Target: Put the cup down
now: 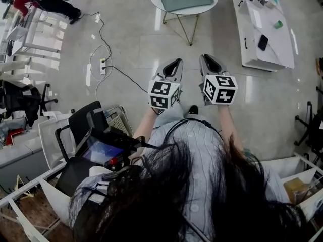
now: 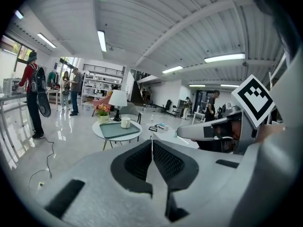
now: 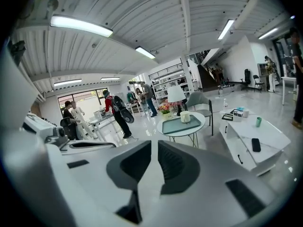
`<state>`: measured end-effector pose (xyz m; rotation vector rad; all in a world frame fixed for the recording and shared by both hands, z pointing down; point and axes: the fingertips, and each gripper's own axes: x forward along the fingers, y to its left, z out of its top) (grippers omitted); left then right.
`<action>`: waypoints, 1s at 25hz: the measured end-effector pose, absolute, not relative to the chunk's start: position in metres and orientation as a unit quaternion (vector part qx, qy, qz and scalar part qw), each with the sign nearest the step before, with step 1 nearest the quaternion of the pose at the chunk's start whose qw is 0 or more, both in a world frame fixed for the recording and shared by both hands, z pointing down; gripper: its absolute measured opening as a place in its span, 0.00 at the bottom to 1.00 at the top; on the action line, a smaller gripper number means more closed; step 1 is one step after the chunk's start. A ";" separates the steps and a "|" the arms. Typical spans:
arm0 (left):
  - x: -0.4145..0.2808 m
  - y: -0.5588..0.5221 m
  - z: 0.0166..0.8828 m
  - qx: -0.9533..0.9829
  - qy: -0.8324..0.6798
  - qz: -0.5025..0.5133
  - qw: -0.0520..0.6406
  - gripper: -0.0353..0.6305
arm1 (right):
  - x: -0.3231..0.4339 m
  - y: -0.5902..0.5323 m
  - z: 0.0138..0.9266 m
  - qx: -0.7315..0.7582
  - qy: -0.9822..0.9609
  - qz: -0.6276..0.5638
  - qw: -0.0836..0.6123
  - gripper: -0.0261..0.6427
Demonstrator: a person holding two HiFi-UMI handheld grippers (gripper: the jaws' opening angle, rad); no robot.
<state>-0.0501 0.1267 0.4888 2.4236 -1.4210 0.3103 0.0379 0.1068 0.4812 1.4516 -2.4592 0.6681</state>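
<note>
Far beyond the right hand-held gripper (image 3: 153,144), cup (image 3: 185,117) sits on tray (image 3: 174,126).

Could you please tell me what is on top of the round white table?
A green tray lies on the round table, with a white cup at its far edge. Flowers and a lamp stand behind; whether on the table is unclear.

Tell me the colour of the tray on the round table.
Dull teal green; the tray shows best in the right gripper view.
</note>
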 end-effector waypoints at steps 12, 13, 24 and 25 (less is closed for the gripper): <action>-0.038 0.167 0.490 0.839 -0.511 0.124 0.143 0.08 | 0.053 0.147 0.482 0.479 -0.842 0.227 0.103 0.12; -0.037 0.167 0.489 0.839 -0.511 0.123 0.142 0.08 | 0.054 0.149 0.482 0.478 -0.842 0.226 0.103 0.12; -0.022 0.172 0.486 0.839 -0.513 0.119 0.134 0.08 | 0.068 0.158 0.482 0.475 -0.846 0.215 0.110 0.11; -0.021 0.173 0.486 0.840 -0.513 0.119 0.134 0.08 | 0.068 0.158 0.482 0.474 -0.847 0.215 0.110 0.11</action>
